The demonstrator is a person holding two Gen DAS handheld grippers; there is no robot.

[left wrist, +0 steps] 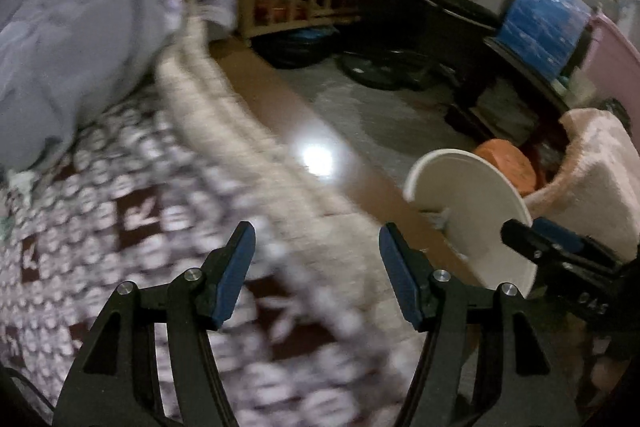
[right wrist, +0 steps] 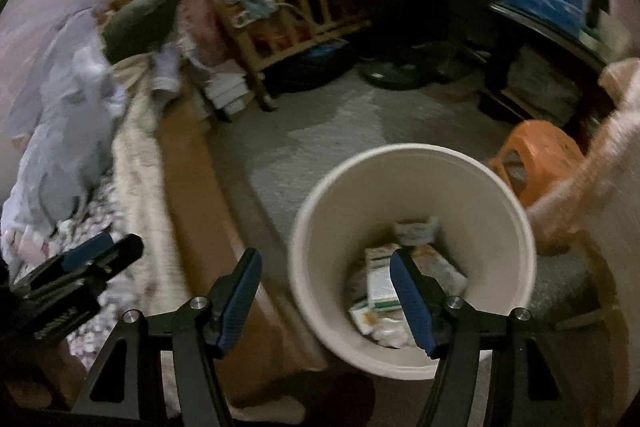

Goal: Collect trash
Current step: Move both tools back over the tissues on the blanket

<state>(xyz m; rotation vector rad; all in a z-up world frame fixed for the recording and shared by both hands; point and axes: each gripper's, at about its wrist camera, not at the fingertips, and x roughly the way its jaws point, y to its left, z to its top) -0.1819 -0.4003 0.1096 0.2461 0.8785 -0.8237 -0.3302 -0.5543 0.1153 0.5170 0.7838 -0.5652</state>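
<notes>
left wrist: a patterned bedspread (left wrist: 120, 227) fills the left, grey floor (left wrist: 360, 115) beyond. the left gripper (left wrist: 316, 247) gapes, empty, over the bed edge.

right wrist: the white bin (right wrist: 320, 227) stands on the floor with paper trash (right wrist: 380, 279) inside; the right gripper (right wrist: 324, 271) hangs parted and empty above its rim.

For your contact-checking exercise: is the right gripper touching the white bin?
Cannot tell. In the right wrist view the open, empty right gripper straddles the white bin's near rim, one fingertip overlapping its inside; blur hides any gap.
</notes>
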